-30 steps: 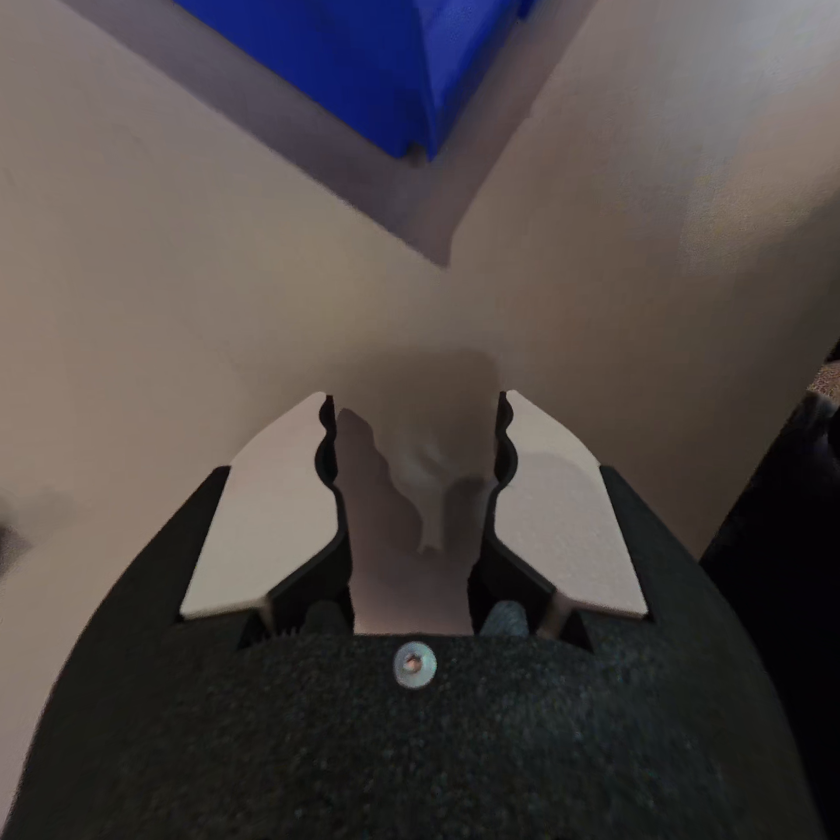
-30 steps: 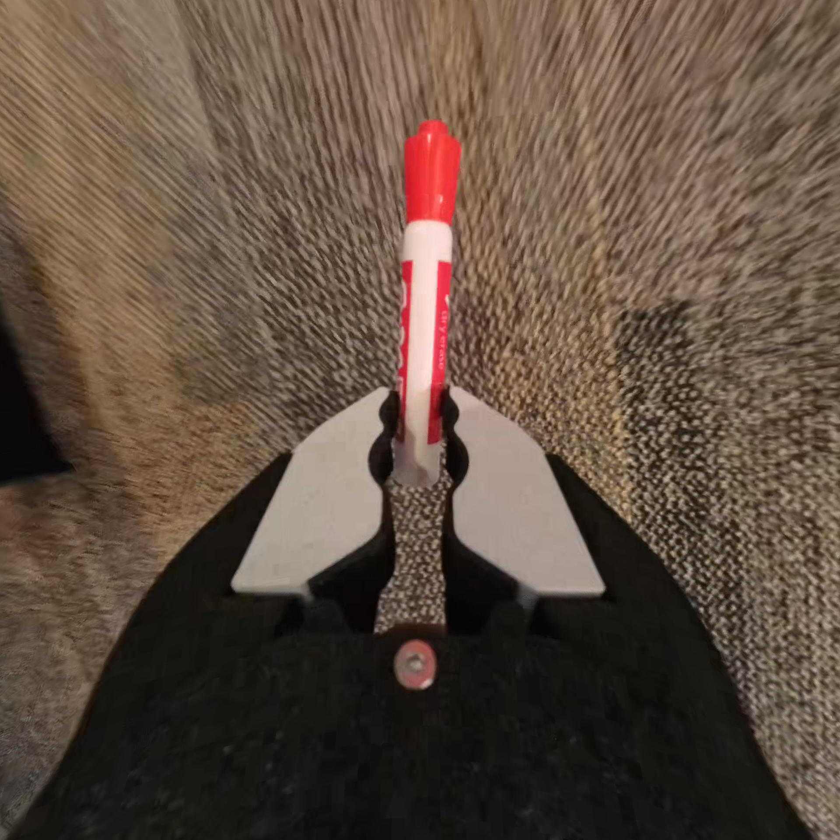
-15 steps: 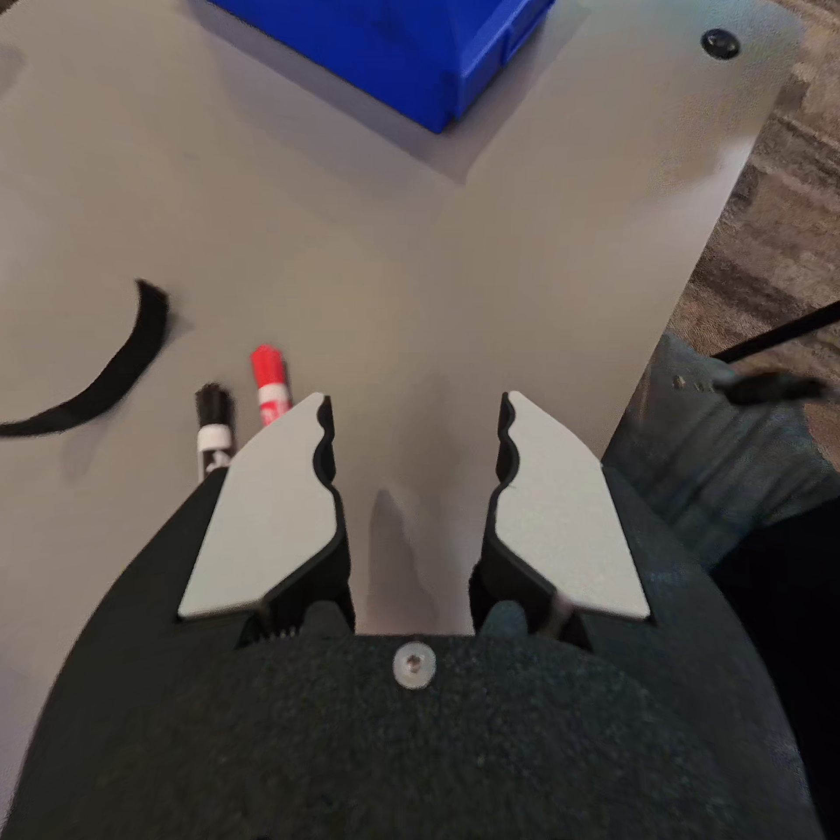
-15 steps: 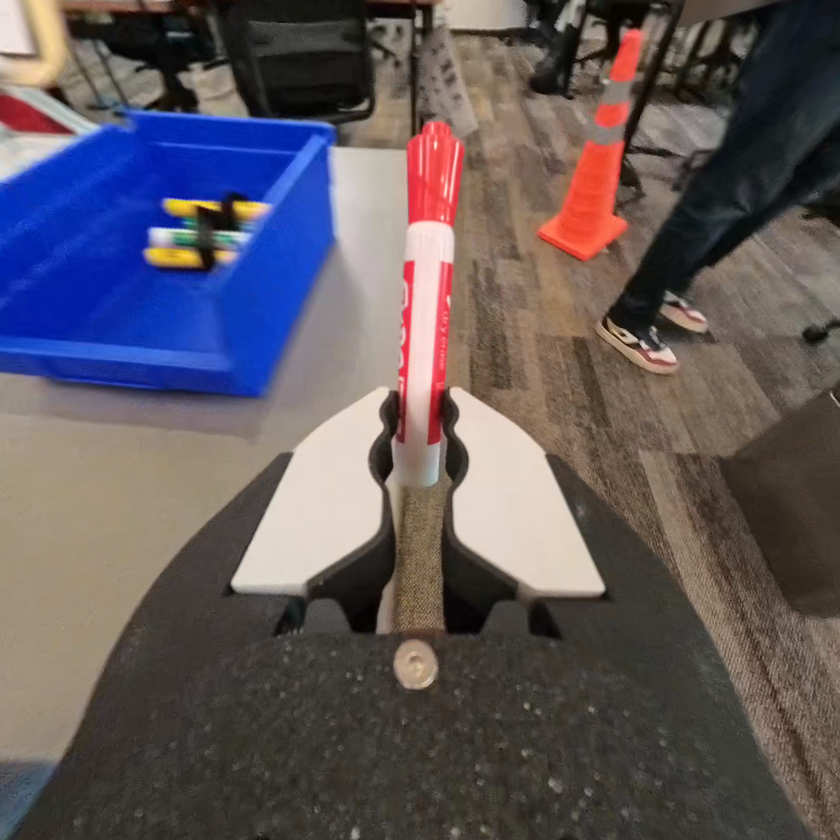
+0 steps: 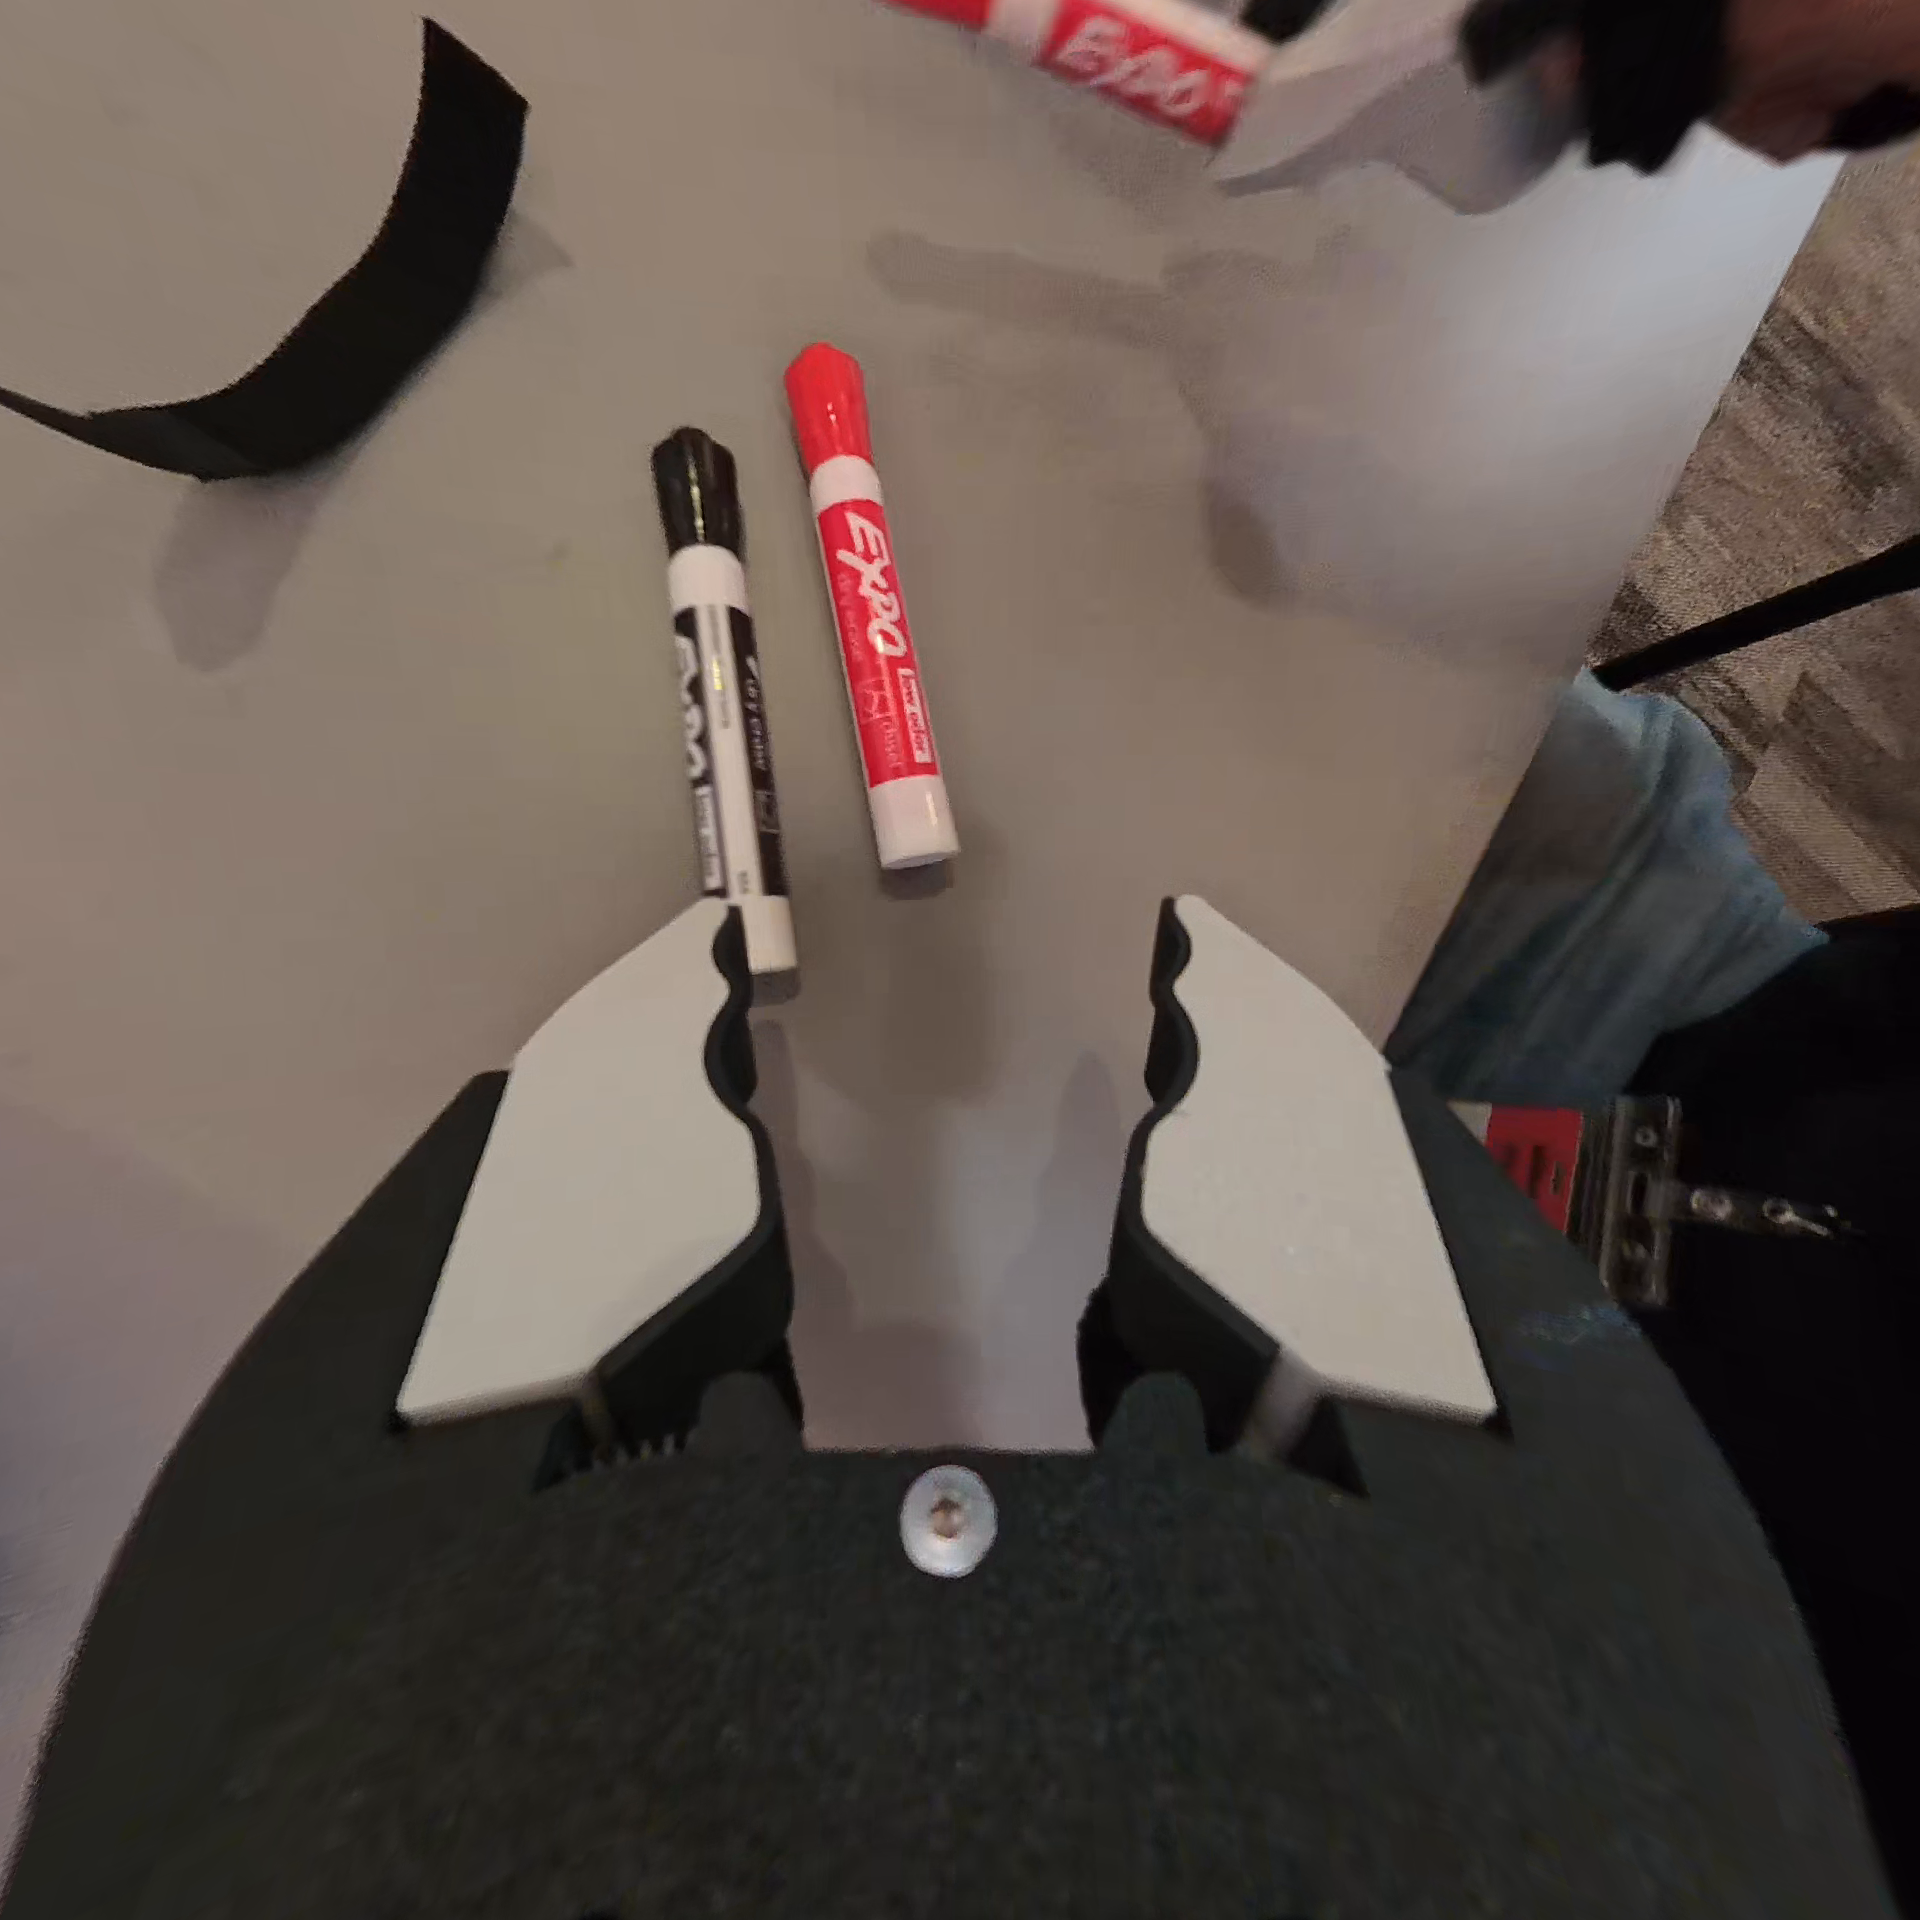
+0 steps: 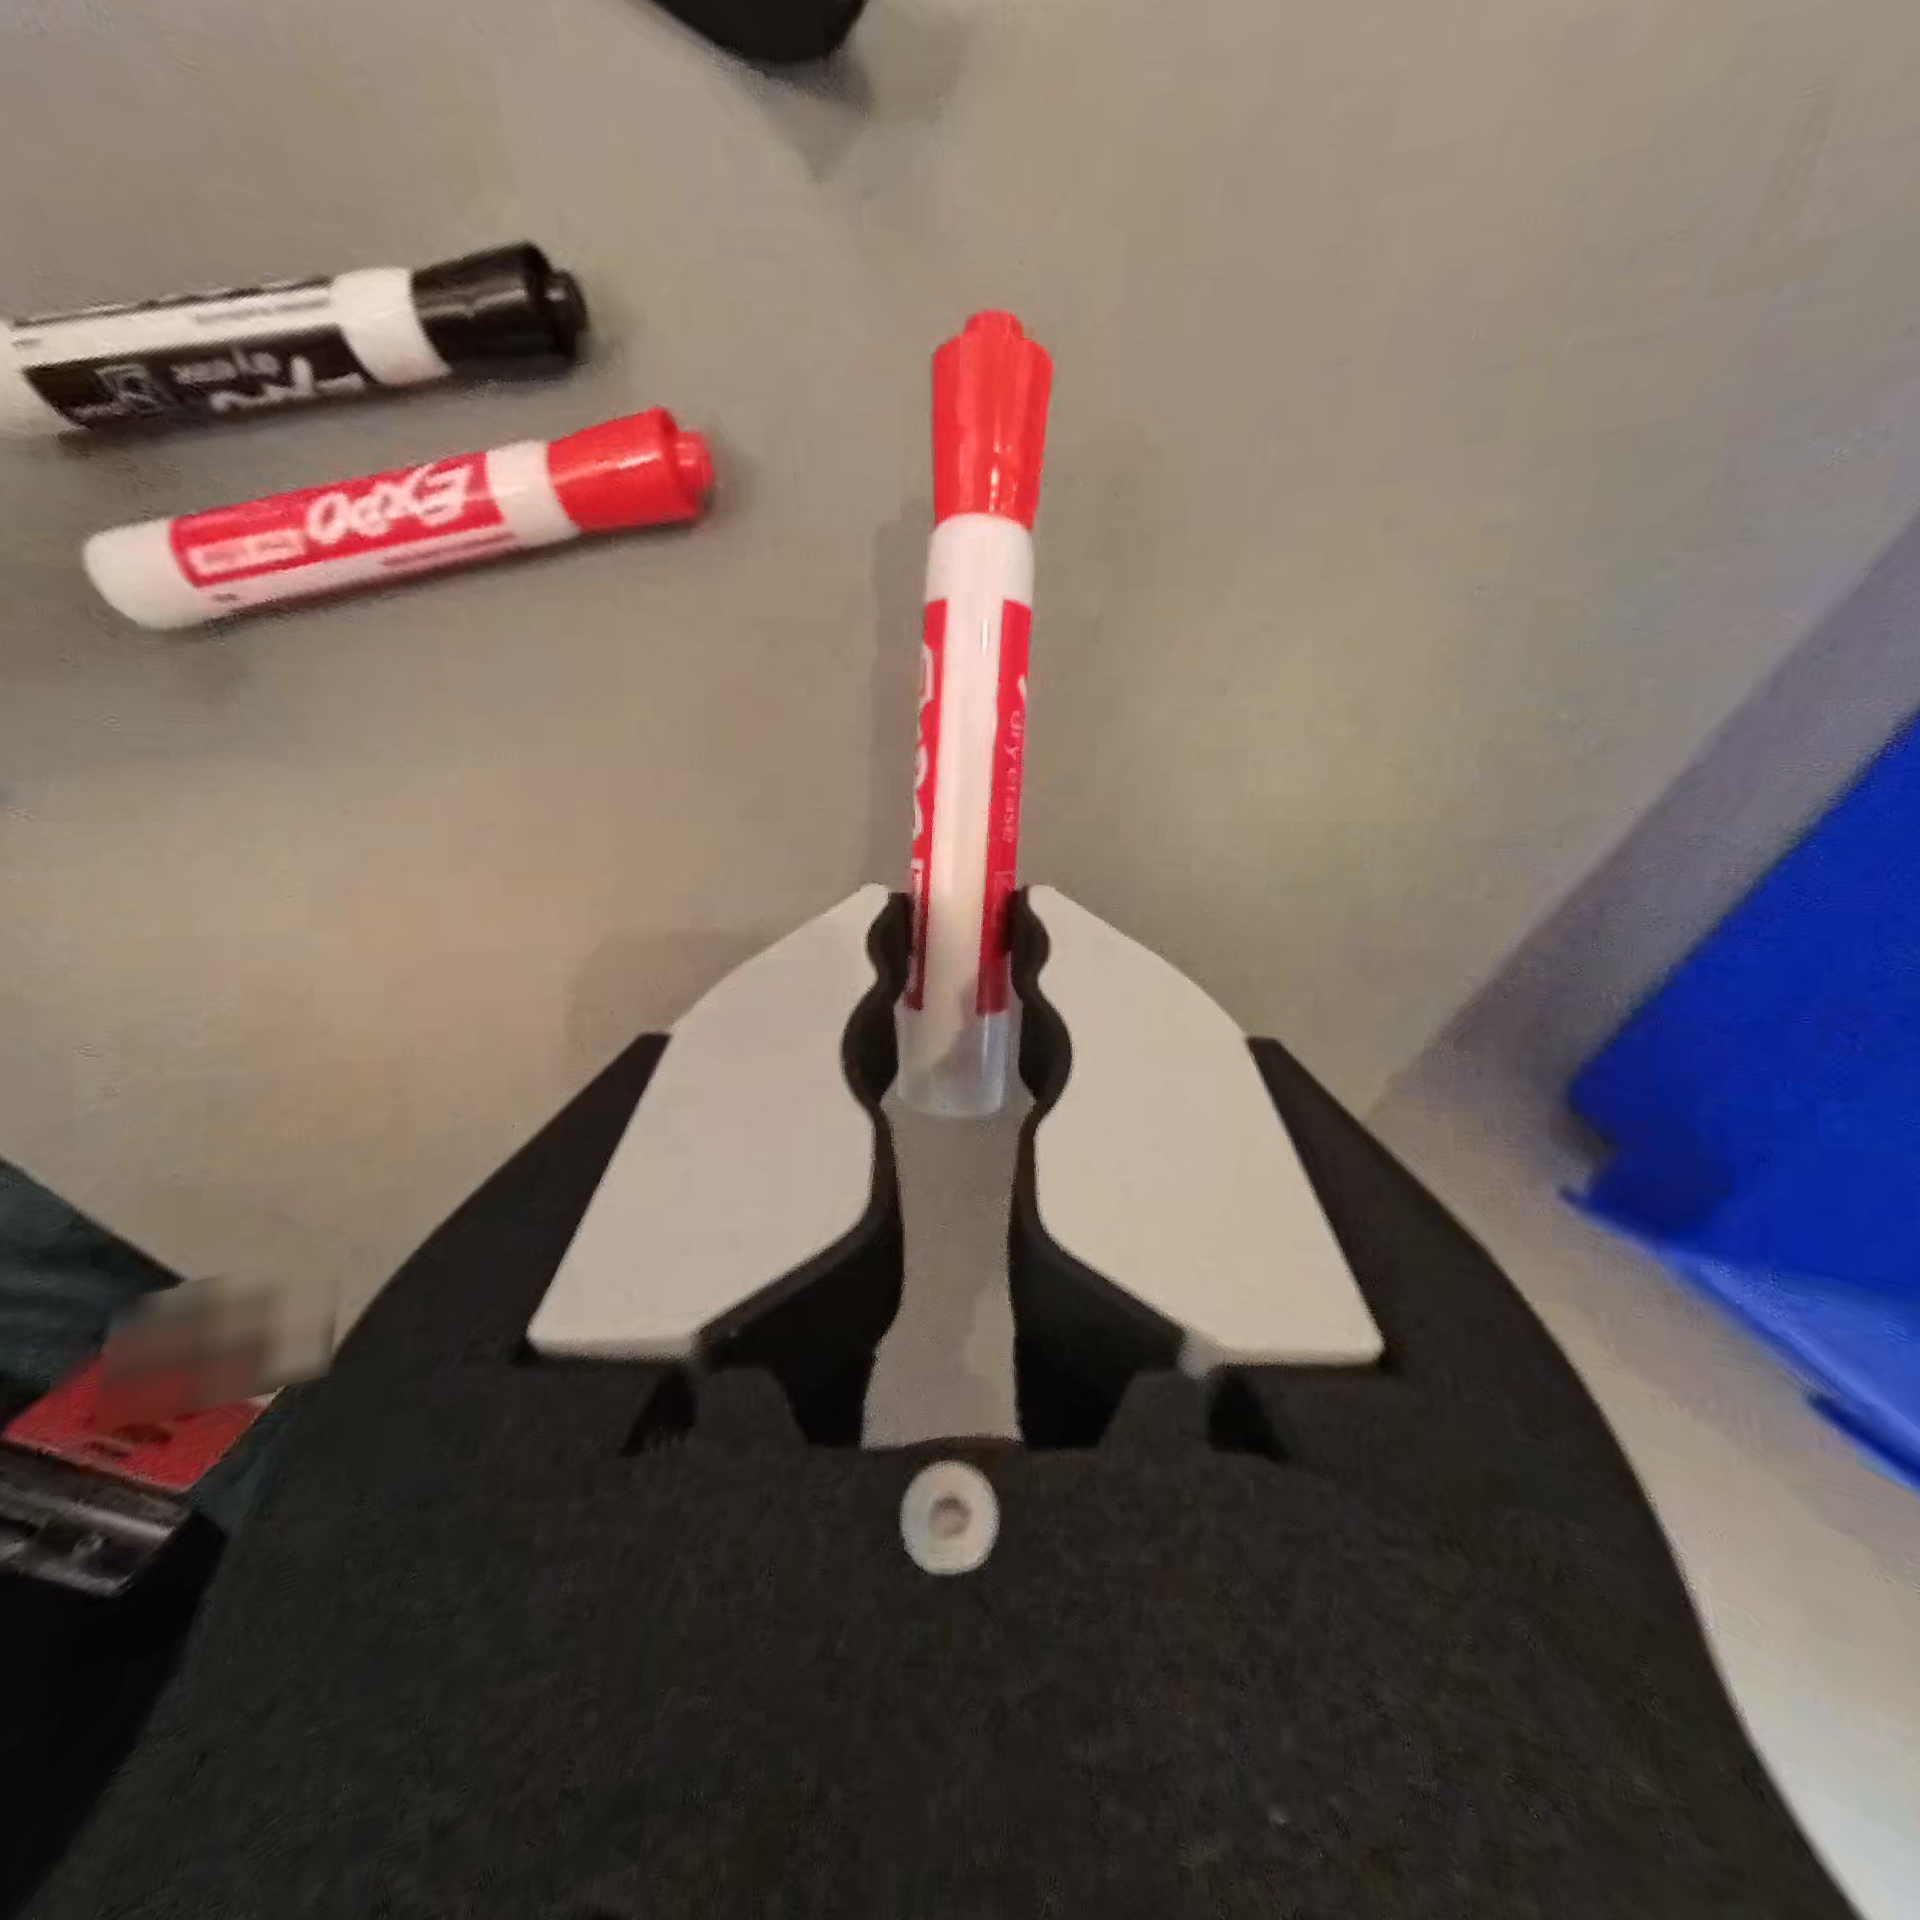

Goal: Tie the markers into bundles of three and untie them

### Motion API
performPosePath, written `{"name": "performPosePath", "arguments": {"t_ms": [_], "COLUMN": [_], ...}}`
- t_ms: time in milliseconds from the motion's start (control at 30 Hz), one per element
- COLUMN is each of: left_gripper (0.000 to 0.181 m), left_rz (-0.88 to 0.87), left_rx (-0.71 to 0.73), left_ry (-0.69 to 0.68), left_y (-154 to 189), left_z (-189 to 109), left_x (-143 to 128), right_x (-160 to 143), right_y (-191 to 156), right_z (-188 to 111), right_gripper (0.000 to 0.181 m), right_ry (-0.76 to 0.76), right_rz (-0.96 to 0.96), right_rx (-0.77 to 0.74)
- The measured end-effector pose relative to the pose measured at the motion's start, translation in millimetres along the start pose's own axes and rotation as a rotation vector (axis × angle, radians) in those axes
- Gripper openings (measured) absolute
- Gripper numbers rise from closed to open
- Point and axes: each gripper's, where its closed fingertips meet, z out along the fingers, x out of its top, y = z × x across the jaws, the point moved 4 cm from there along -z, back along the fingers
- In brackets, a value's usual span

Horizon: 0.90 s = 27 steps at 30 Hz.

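Gripping a red marker (image 6: 977,727) near its blunt tail end, the right gripper (image 6: 958,904) has its fingers (image 6: 774,1091) drawn in narrow around the barrel, one on each side. That held marker runs straight out along the fingers, its long axis in line with them and its red cap at the far end, above the grey surface (image 6: 1299,416). In the left wrist view the same gripper enters at the top right corner, blurred, with the marker pointing toward the left of that picture.

The left gripper (image 5: 951,925) has its fingers (image 5: 623,1122) spread wide, with only bare surface between them. It looks steeply down at the surface. The tip of one finger overlaps the tail of a black marker (image 5: 722,696) in the picture; whether they touch I cannot tell.

The black marker and a second red marker (image 5: 873,613) lie flat on the surface, side by side and nearly parallel, a small gap between them, caps pointing away from the left gripper. A curled black strap (image 5: 343,312) lies apart from them, toward the upper left. A blue bin (image 6: 1766,1091) stands on the surface at the right edge of the right wrist view.
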Motion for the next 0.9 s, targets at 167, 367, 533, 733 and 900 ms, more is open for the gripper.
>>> {"name": "performPosePath", "arguments": {"t_ms": [167,367,533,733,900], "left_gripper": [0.073,0.071,0.070,0.066,0.066], "left_rz": [-0.021,0.004,0.034,0.030,0.053], "left_rx": [-0.023,-0.021,-0.007,-0.009,0.013], "left_ry": [-0.011,-0.040,-0.027,-0.025,-0.040], "left_y": [-15,-24,-26,-22,-23], "left_z": [-2,-1,-4,-1,-2], "left_x": [-3,-3,3,-1,-2], "right_x": [27,26,26,46,49], "right_y": [7,4,5,-56,-90], "right_z": [26,38,32,7,37], "right_gripper": [0.019,0.019,0.035,0.035,0.060], "right_ry": [-0.121,-0.166,-0.115,0.116,0.067], "right_rz": [-0.008,-0.084,-0.134,-0.112,0.054], "right_rx": [0.063,0.084,0.046,0.206,0.264]}}
